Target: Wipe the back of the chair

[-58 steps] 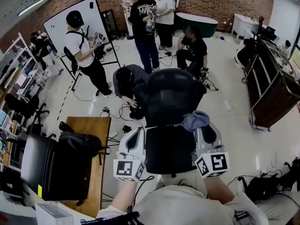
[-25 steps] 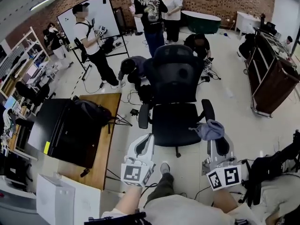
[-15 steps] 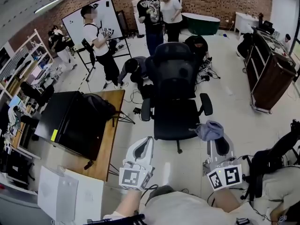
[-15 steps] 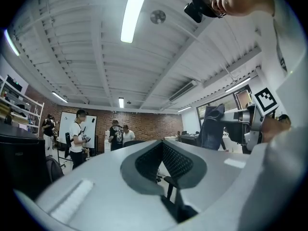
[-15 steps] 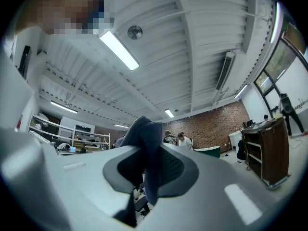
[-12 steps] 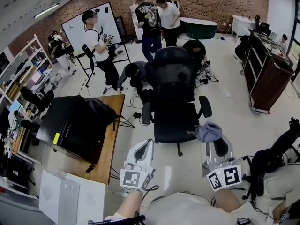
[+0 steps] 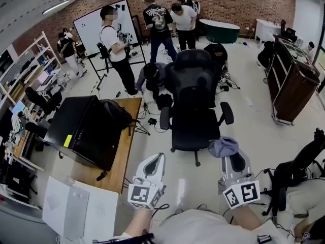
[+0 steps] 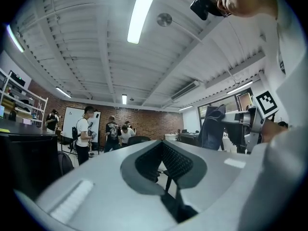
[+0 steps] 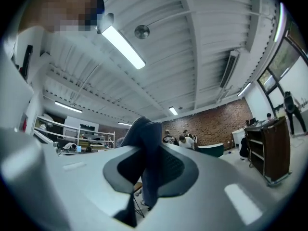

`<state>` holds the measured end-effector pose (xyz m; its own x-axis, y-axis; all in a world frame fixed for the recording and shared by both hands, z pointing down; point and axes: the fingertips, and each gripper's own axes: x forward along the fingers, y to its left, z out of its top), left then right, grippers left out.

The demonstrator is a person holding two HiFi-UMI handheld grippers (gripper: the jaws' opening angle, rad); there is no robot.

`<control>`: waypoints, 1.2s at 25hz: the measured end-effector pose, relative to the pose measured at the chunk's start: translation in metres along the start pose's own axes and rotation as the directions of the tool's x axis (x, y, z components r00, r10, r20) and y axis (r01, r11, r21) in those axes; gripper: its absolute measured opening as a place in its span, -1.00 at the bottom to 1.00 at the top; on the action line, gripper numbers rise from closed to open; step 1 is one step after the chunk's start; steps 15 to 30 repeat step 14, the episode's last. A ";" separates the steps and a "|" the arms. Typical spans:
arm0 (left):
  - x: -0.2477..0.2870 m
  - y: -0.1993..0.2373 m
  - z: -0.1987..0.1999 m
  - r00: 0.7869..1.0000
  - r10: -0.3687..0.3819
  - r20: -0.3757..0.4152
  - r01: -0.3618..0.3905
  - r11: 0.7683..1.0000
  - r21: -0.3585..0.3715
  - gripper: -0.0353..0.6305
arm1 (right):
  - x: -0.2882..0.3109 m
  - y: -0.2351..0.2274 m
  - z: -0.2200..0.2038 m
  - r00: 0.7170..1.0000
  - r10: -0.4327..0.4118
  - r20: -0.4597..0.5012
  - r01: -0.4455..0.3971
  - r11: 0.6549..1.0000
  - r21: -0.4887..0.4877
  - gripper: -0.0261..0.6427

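The person's left forearm point(image 7: 136, 223) is reaching forward from the bottom of the head view, holding the left gripper point(image 7: 155, 159) low in front of the body. It is pointing ahead, its marker cube point(image 7: 141, 195) sitting nearest the person. In the left gripper view this gripper point(image 8: 162, 166) is tilting upward enough to take in the ceiling. Its jaws are standing drawn in to a narrow slit, with nothing clamped between them. Off to its left, a wooden table point(image 7: 121, 154) is carrying a black case point(image 7: 81, 131).

Ahead of both grippers and well apart from them, a black office chair point(image 7: 195, 103) is standing on the pale floor. Its seat point(image 7: 195, 128) is facing the person, and its tall back point(image 7: 195, 80) is rising on the far side. The rear face of the back is turned away and is not showing. Its two armrests are sticking out to either side. Several people point(image 7: 163, 24) are standing or crouching beyond the chair.

The right forearm point(image 7: 245, 218) is coming in the same way, carrying the right gripper point(image 7: 229, 157) level with the left one and beside it. Its jaws are pressing together on a grey-blue cloth point(image 7: 223, 146), which is bunching up over the tips. In the right gripper view the cloth point(image 9: 144, 143) is standing up in a fold from between the pads of that gripper point(image 9: 148, 171) and hanging down through the slit.
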<state>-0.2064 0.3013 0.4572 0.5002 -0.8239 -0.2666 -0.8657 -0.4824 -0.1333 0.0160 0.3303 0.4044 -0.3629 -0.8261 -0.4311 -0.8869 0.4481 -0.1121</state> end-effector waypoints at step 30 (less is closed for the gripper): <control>-0.010 0.000 0.000 0.996 -0.068 -0.053 0.065 0.996 -0.058 -0.66 | 0.000 0.020 -0.005 0.998 -0.042 -0.045 0.043 0.999 0.019 -0.77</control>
